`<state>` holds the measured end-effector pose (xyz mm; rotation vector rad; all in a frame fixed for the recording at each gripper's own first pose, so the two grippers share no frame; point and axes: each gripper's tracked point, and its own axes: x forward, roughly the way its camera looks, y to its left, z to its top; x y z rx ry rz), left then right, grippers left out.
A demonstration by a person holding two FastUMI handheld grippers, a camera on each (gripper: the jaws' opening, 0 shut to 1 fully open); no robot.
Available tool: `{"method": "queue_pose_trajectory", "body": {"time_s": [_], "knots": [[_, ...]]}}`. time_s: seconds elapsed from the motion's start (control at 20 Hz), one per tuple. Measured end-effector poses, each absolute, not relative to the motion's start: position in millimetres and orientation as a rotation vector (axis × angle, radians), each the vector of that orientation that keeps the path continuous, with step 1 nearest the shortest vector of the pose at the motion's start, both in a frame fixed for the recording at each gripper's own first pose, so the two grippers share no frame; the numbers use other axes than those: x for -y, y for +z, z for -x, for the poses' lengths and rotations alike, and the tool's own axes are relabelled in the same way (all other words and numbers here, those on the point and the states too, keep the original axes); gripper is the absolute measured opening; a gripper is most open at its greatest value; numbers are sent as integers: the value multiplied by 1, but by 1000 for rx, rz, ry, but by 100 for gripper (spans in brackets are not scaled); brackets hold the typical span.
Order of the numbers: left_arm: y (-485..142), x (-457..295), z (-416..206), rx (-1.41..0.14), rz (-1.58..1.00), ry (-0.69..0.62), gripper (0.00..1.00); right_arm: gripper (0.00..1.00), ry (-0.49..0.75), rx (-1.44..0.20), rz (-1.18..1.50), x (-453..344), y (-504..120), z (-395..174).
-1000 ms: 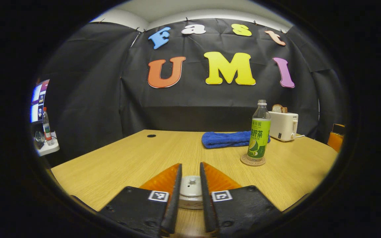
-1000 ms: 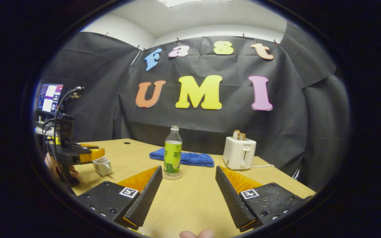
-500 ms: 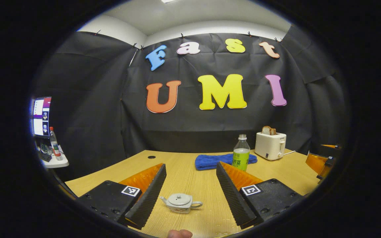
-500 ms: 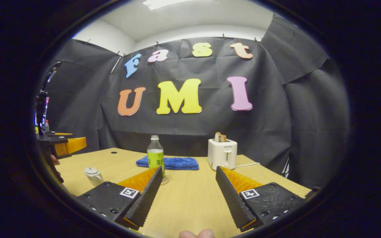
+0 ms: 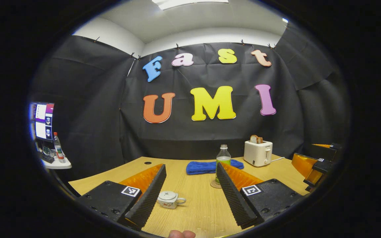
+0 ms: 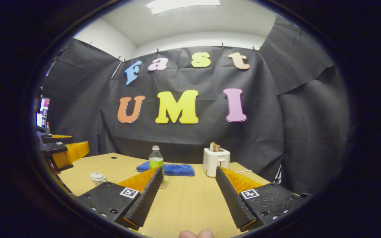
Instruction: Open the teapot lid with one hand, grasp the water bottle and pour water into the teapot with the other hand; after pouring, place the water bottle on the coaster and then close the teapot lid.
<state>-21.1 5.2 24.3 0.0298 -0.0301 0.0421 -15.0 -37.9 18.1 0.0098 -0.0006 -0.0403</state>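
Both claws stand released with nothing between their fingers: the left gripper (image 5: 190, 195) spreads across the bottom of the left gripper view, and the right gripper (image 6: 189, 195) does the same at the bottom of the right gripper view. A white teapot (image 5: 170, 199) sits low and left of centre in the left gripper view, its lid (image 5: 167, 195) on, handle turned to the frame's right, just beside the left finger but not touched by it. Right of centre, the water bottle (image 5: 223, 162) stands upright on the round coaster (image 5: 215, 184), in front of a blue towel (image 5: 203, 167) and left of a white toaster (image 5: 258, 153). All rest on the wooden table (image 5: 197, 211).

By the look of it, the task is finished or close to it. The risks are small ones. A careless sweep of the left finger could clip the teapot and unseat the lid. The bottle is tall and narrow, and its cap appears to be off, so a nudge from either claw could topple it and spill.
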Motion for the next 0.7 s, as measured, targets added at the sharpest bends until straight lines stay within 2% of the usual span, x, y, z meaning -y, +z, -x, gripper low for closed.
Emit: {"method": "queue_pose_trajectory", "body": {"time_s": [0.35,0.55,0.6,0.65,0.7], "knots": [[18,0,20,23,-13,-21,96,96,-77,0,2,27,19,24],[22,-21,22,33,-2,14,96,96,-67,-3,20,6,18,26],[22,-21,22,30,4,12,97,99,-67,-1,19,1,20,25],[22,-24,21,27,3,12,96,95,-69,0,20,0,25,24],[22,-25,21,27,-1,11,96,99,-70,2,20,-3,26,23]]}}
